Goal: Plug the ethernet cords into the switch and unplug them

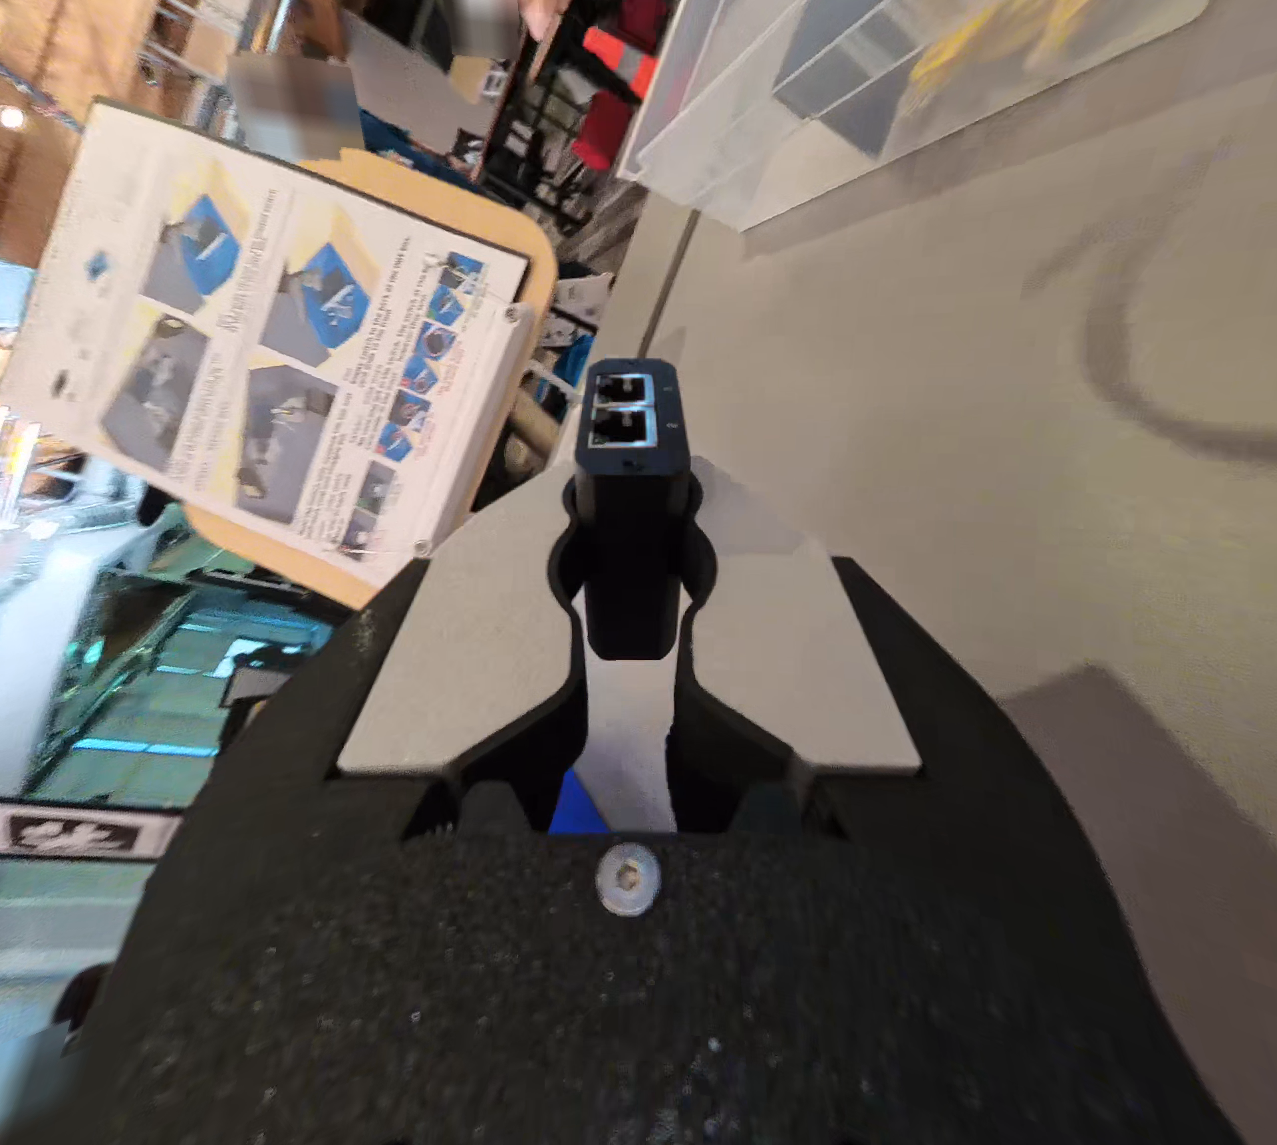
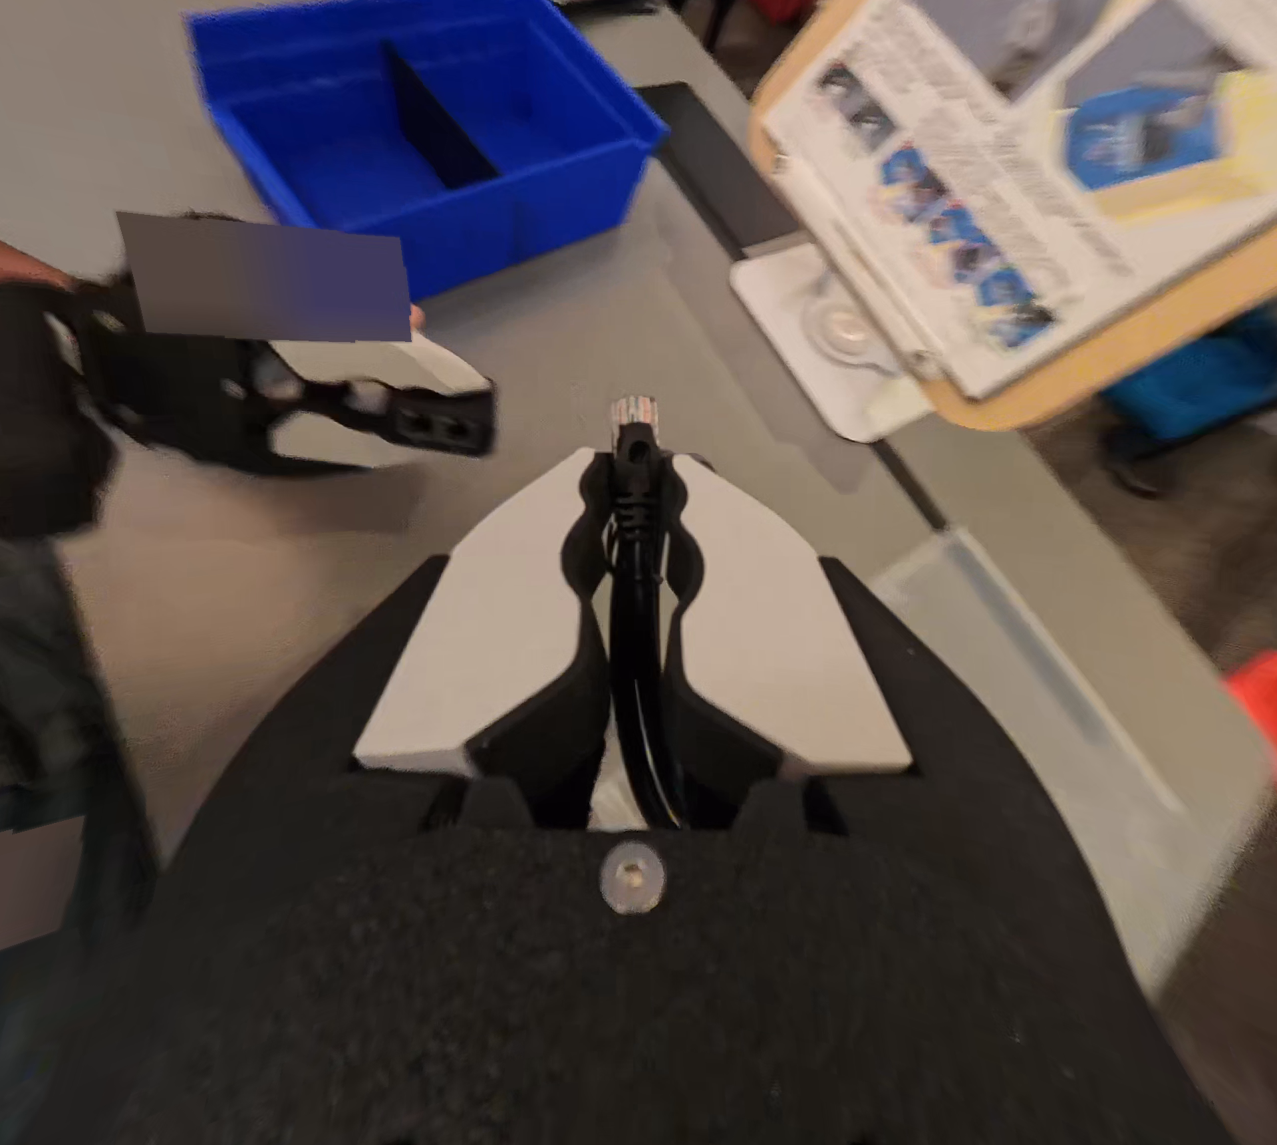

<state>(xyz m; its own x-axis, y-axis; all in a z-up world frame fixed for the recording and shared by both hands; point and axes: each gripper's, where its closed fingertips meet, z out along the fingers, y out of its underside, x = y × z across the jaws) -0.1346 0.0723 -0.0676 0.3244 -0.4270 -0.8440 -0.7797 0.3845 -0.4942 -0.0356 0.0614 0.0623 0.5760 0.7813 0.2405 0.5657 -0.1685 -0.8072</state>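
Left gripper (image 1: 632,490): clamped on black switch (image 1: 632,420), two ports facing out.
Right gripper (image 2: 636,469): clamped on black ethernet cord (image 2: 636,490), clear plug protruding.
Blue bin (image 2: 421,130): on grey table (image 2: 207,559).

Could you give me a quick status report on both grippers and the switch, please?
Left gripper clamped on black switch, both ports empty. Right gripper clamped on black ethernet cord, plug pointing forward, apart from switch. Nothing between them.

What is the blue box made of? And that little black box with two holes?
The blue box looks like hard plastic: even colour, moulded rim, thin divider. The little black box, held by the left gripper, seems matte plastic, with shiny, probably metal, frames around its holes.
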